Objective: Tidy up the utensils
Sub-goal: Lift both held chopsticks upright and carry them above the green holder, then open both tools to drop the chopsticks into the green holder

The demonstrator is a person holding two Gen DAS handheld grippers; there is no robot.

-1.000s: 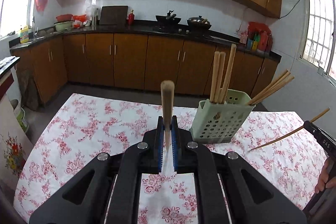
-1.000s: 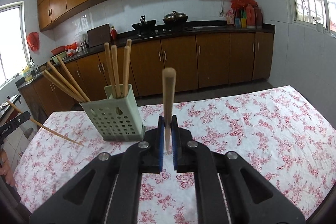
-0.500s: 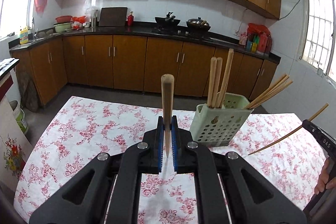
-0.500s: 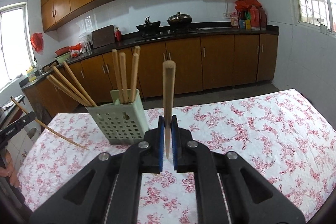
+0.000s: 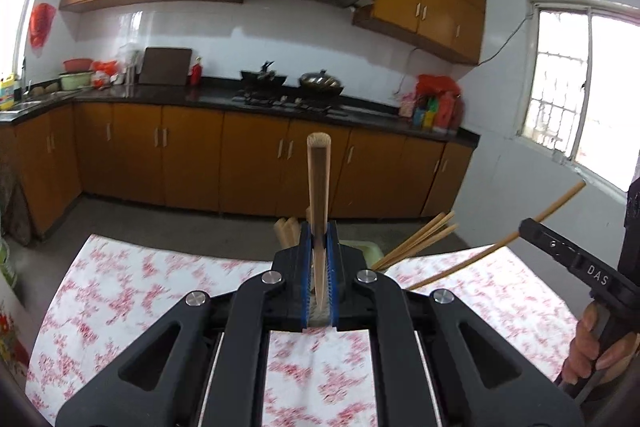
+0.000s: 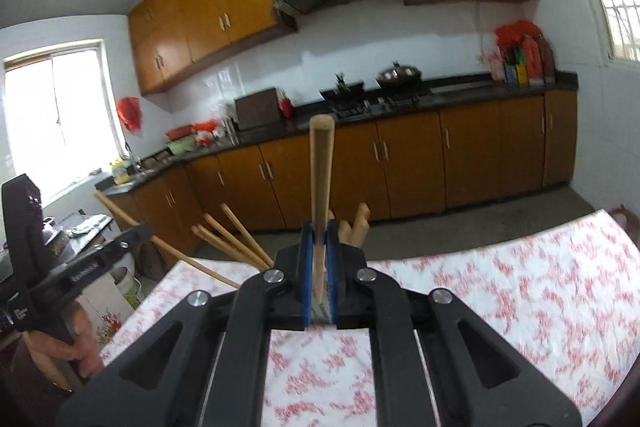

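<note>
Left wrist view: both grippers, left gripper (image 5: pixel 319 267) and right gripper (image 6: pixel 319 259), clamp pale wooden chopsticks (image 5: pixel 318 187) (round-ended).

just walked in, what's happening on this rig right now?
A person is sorting chopsticks with two handheld grippers. The left gripper is shut on one chopstick, and the right gripper is shut on another chopstick. Both grippers are raised over the floral tablecloth. The green holder is mostly hidden behind the fingers, with several chopsticks already standing in it.
</note>
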